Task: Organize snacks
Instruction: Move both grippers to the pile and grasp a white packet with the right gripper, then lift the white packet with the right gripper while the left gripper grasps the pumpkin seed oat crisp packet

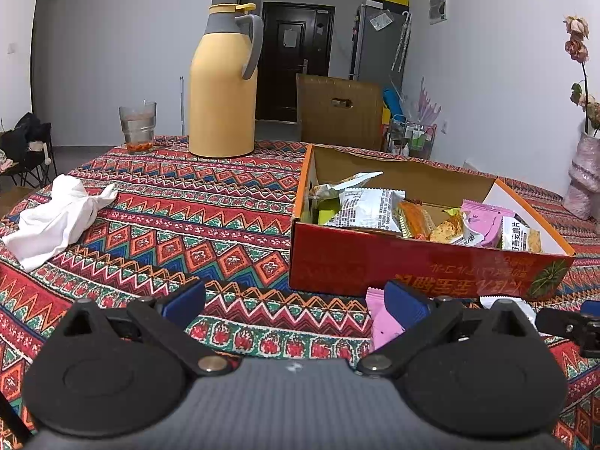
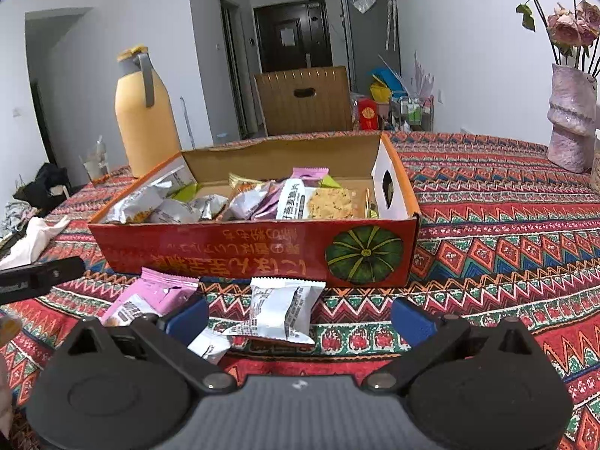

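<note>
A red cardboard box holding several snack packets stands on the patterned tablecloth. In front of it lie a pink packet, a white packet and a smaller white packet. My left gripper is open above the cloth, its right finger beside the pink packet, nothing between the fingers. My right gripper is open, with the white packet lying between its blue fingers and the pink packet by its left finger.
A yellow thermos and a glass stand at the back left. A crumpled white cloth lies at the left. A pink vase with flowers stands at the back right. A cardboard chair back rises behind the table.
</note>
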`<state>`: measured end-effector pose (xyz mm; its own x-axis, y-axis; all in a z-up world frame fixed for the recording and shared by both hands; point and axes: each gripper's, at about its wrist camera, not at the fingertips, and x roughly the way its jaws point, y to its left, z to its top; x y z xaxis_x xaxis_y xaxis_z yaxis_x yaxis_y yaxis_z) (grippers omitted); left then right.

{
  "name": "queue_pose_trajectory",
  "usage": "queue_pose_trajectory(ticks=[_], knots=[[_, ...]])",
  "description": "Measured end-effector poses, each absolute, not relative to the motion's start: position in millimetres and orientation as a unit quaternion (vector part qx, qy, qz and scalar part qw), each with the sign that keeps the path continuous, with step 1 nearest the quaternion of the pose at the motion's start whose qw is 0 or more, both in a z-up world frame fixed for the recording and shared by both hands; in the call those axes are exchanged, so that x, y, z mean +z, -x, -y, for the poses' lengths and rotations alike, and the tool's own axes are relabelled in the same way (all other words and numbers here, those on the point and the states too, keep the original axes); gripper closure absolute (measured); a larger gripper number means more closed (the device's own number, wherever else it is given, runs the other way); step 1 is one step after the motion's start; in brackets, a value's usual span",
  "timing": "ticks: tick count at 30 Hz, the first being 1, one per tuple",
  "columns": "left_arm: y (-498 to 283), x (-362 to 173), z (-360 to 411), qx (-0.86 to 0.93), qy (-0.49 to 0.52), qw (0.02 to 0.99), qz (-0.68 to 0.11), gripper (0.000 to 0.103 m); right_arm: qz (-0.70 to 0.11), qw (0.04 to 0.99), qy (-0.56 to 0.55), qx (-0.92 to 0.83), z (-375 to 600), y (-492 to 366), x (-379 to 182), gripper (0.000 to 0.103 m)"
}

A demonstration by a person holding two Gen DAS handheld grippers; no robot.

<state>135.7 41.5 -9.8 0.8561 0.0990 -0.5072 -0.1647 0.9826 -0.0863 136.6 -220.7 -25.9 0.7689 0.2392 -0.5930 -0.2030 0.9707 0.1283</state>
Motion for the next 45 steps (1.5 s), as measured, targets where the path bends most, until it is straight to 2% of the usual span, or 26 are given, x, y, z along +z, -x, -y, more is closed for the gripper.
queue_pose_trajectory(ticks=[6, 11, 17, 23, 24, 25, 38, 45], knots=[[-136, -10, -44, 0.068, 0.072, 0.960, -0.260, 0.000, -0.324, 0.939, -0.027, 0.111, 217, -147, -22, 0.000], [-136, -10, -44, 0.068, 0.074, 0.961, -0.259, 0.000, -0.337, 0.934, -0.023, 0.112, 214, -158, -24, 0.010], [-135, -10, -46, 0.070, 0.078, 0.960, -0.259, 0.000, -0.367, 0.923, -0.005, 0.118, 198, -175, -36, 0.028], [-136, -11, -48, 0.068, 0.082, 0.958, -0.266, 0.000, -0.383, 0.917, -0.018, 0.116, 194, -182, -50, 0.054], [-137, -12, -48, 0.068, 0.083, 0.958, -0.267, 0.000, -0.381, 0.917, -0.022, 0.117, 196, -181, -50, 0.062], [-137, -12, -49, 0.068, 0.084, 0.957, -0.268, 0.000, -0.381, 0.916, -0.028, 0.120, 198, -181, -49, 0.064], [-142, -14, -44, 0.047, 0.086, 0.949, -0.299, 0.000, -0.314, 0.939, -0.094, 0.107, 248, -135, -35, 0.064], [-134, -10, -5, 0.000, 0.038, 0.945, -0.324, 0.000, -0.280, 0.948, -0.112, 0.100, 272, -121, -32, 0.064]])
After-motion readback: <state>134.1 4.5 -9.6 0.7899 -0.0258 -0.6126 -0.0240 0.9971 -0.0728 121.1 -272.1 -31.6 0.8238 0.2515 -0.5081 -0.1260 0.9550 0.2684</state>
